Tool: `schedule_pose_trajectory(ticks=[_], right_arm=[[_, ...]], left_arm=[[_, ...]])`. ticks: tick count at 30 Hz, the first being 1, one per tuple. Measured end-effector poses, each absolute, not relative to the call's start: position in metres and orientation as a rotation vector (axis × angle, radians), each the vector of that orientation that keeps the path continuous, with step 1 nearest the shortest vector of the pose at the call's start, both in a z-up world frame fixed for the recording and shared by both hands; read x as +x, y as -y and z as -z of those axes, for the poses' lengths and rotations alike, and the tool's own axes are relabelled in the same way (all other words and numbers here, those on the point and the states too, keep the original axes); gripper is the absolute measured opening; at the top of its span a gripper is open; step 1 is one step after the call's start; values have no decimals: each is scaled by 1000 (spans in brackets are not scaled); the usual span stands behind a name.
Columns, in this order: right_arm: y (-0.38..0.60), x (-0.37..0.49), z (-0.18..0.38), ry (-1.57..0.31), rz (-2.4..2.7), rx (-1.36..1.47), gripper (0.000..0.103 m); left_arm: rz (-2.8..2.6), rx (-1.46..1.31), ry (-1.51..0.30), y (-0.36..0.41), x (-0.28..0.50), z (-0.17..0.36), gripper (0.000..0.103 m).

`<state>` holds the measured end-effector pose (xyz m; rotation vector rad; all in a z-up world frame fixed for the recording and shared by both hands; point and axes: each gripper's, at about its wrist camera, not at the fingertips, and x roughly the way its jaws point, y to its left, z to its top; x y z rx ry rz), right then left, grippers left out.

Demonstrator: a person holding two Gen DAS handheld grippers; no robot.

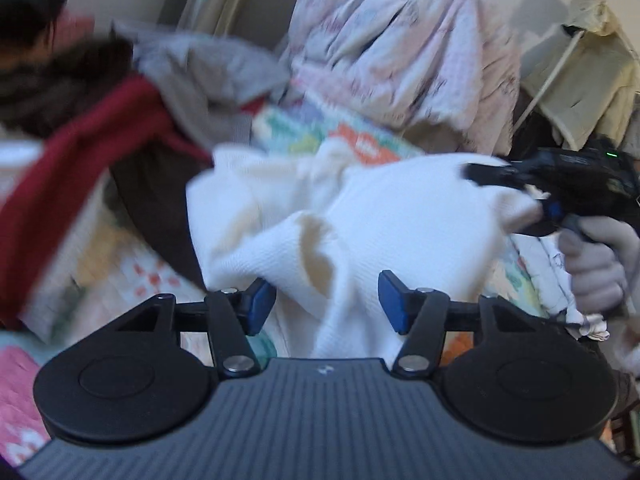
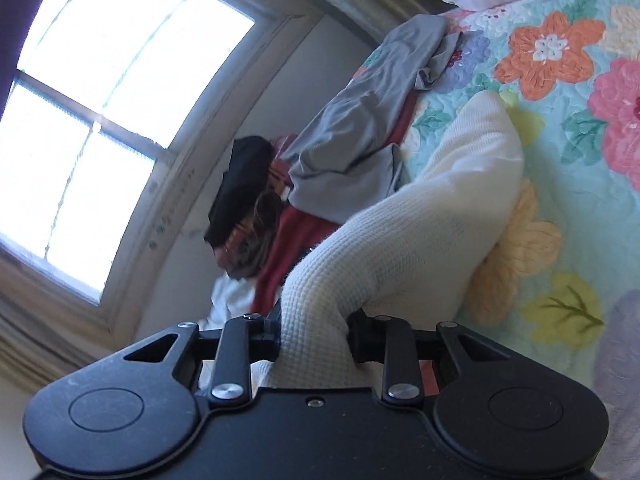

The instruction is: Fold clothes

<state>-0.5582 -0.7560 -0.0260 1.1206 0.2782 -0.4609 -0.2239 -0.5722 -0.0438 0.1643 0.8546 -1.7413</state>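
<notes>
We've got the left gripper (image 1: 326, 300) nearest us, its blue pads (image 1: 394, 302) standing apart with a fold of the cream waffle-knit garment (image 1: 360, 216) drooping between them; the cloth brushes the right-hand pad, the left-hand one stands clear, so nothing is squeezed there. Over on our right gripper (image 2: 314, 330), the jaws are clenched on a bunched edge of that same garment, and it arches away from them onto the floral quilted bedspread (image 2: 568, 128). On that bedspread, just beyond the garment, we see a grey cotton top (image 2: 360, 128) lying over a dark red garment (image 2: 288, 240). Farther back on the bedspread sits a heap of pale pink bedding (image 1: 400, 48), blurred.
</notes>
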Motion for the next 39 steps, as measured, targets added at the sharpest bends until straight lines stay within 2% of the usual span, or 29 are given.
schedule_pose_trajectory(ticks=[5,9,15,16,17,18,19,27,30,35,39], right_arm=[[766,-551,16,-272,484,1155,34],[769,-546,15,-285,496,1163,34],[766,-544,17,-277,501,1186,35],[765,-545,17,-276,503,1186,35],[763,-546,17,-270,505,1189,35],[762,-548,17,-262,506,1192,35],[760,-551,19,-253,506,1196,35],[745,-575,50,-204,514,1282,35],[746,-574,53,-259,522,1259,39],[745,-579,59,-284,543,1292,55],[742,-583,77,-305,556,1339,57]], left_arm=[[1763,259,-545,550,-253,10,76],[1875,250,-542,558,-271,5,82],[1824,454,-466,586,-318,28,88],[1775,486,-479,591,-319,35,83],[1749,498,-494,593,-315,39,72],[1722,511,-508,595,-311,43,44],[1696,523,-522,597,-308,46,34],[1669,553,-536,597,-295,59,37],[1691,571,-522,597,-302,62,36],[1704,582,-494,596,-308,61,36],[1699,581,-519,600,-302,66,38]])
